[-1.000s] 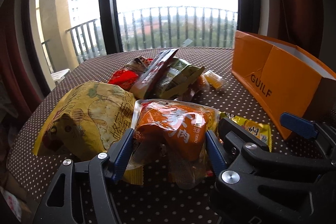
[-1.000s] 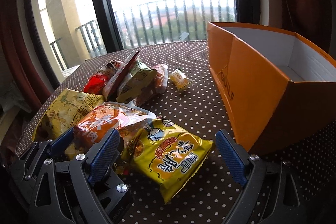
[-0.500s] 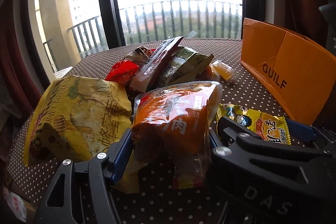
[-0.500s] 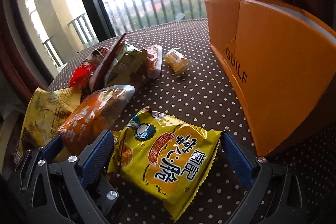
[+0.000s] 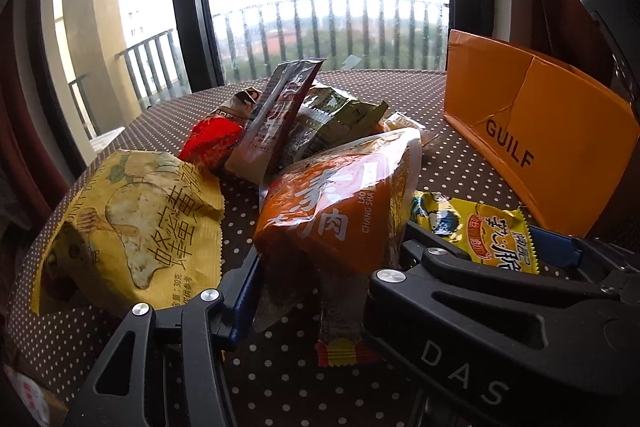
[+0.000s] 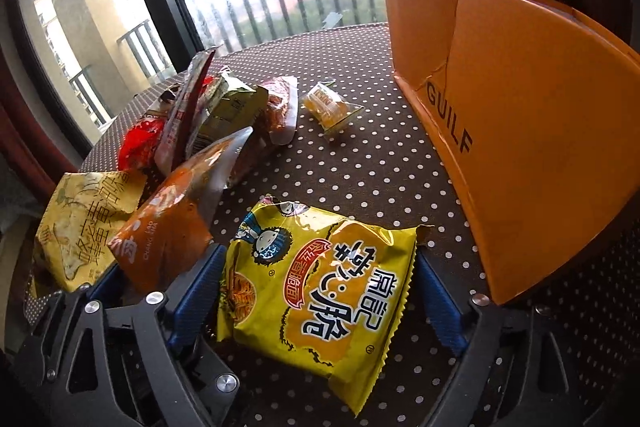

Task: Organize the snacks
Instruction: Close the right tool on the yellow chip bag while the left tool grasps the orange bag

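Note:
My left gripper (image 5: 324, 275) has an orange snack packet (image 5: 332, 219) between its blue pads. Its jaws are closing and pinch the packet's lower end, and the packet stands tilted up off the dotted table (image 6: 360, 167). In the right wrist view the same orange packet (image 6: 168, 223) rises at the left. My right gripper (image 6: 316, 303) straddles a yellow noodle-snack packet (image 6: 320, 291) that lies flat. Its jaws are closing, and the pads sit just outside the packet's two side edges. An orange box marked GUILF (image 6: 520, 107) stands to the right, its inside hidden.
A large yellow chip bag (image 5: 132, 223) lies left of the orange packet. Behind it is a pile of red, brown and green packets (image 5: 304, 123). A small yellow wrapped sweet (image 6: 328, 105) lies alone near the box. Windows and a balcony railing stand beyond the table.
The left jaws have narrowed on the orange packet, which has tipped up from lying flat. The right gripper has come lower and closer over the yellow packet, which now fills its gap.

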Tool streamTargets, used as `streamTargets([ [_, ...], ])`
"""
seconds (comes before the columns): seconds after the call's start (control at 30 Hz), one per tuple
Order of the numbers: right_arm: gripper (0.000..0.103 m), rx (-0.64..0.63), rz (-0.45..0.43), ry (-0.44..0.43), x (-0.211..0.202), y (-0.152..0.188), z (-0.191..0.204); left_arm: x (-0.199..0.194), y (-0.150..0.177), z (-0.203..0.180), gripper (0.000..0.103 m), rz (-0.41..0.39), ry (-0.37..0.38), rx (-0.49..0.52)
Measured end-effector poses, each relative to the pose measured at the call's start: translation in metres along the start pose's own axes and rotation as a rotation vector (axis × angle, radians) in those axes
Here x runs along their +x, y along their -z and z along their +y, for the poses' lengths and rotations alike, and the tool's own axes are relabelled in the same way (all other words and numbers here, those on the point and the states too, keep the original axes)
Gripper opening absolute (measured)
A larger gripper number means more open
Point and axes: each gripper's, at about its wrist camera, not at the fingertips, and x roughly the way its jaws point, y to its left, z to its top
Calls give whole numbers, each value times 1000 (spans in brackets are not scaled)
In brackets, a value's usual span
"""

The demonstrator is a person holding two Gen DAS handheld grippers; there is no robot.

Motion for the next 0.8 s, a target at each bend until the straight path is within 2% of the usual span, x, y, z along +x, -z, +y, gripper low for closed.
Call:
streamTargets([
  [0.33, 88, -25, -35, 3, -16, -7, 4, -12, -9, -3, 54, -25, 24, -23],
  [0.8, 88, -58, -142, -7, -38, -12, 9, -46, -48, -5, 53, -111, 13, -45],
])
